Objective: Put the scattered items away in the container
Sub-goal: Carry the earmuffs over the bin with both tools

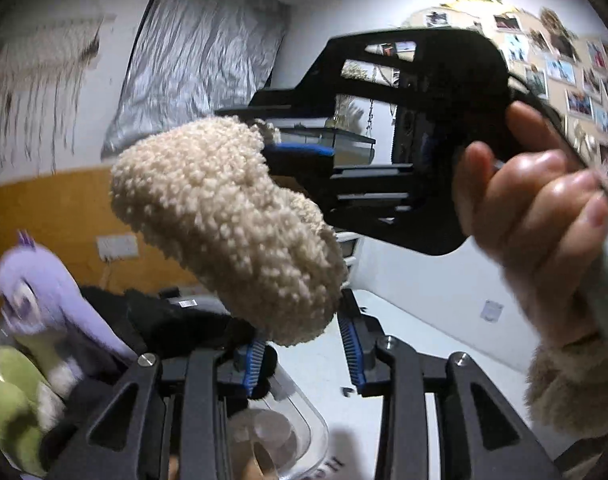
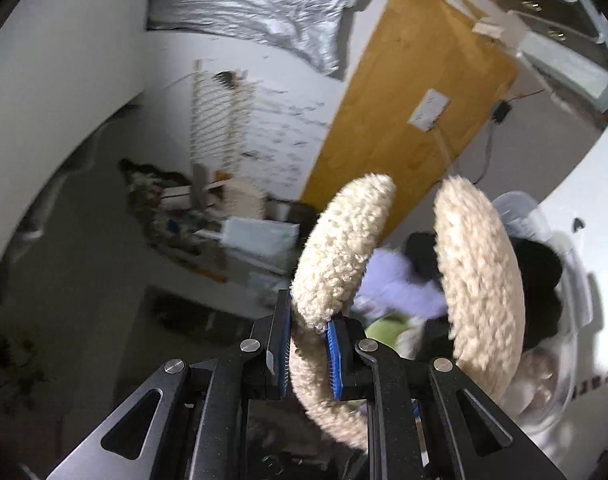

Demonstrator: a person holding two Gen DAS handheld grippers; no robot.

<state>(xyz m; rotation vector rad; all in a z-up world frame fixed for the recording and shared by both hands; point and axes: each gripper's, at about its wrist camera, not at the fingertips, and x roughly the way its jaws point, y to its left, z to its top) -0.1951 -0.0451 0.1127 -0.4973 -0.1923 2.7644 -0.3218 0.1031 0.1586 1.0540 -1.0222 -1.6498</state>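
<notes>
A cream fleece earmuff (image 1: pixel 224 224) hangs in the air above the clear plastic container (image 1: pixel 308 420). My right gripper (image 2: pixel 310 356) is shut on one of its fluffy pads (image 2: pixel 336 252); the second pad (image 2: pixel 480 276) hangs to the right. In the left wrist view the right gripper (image 1: pixel 300 152) and the hand holding it (image 1: pixel 544 208) are at upper right. My left gripper (image 1: pixel 304 356) is open and empty just below the earmuff. The container holds a purple plush (image 1: pixel 44 280), a green plush (image 1: pixel 8 396) and a black item (image 1: pixel 176 320).
The container stands on a white table (image 1: pixel 424 344). An orange-brown panel with a wall socket (image 1: pixel 116 246) is behind. Silver foil sheeting (image 1: pixel 200 56) hangs on the wall. Photos (image 1: pixel 576 76) cover the right wall. Clutter lies on the floor (image 2: pixel 176 208).
</notes>
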